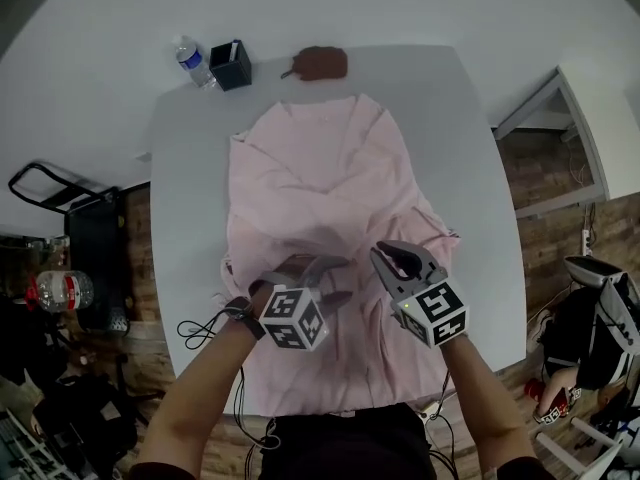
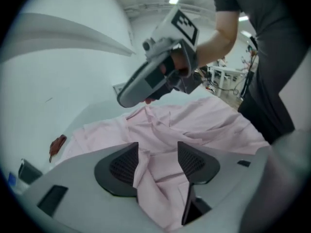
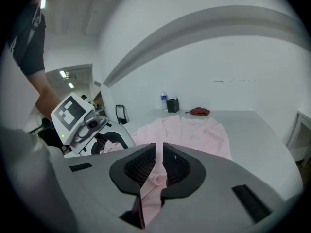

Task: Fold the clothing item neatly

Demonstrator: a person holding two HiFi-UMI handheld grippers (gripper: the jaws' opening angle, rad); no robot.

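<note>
Pink shirt [image 1: 320, 188] lies spread on the white table [image 1: 190, 188], rumpled at the near end. My right gripper [image 1: 400, 260] pinches a fold of it. My left gripper [image 1: 315, 268] stands spread, cloth loose between its jaws. I judge the left should bite a matching edge, keeping tension even.
</note>
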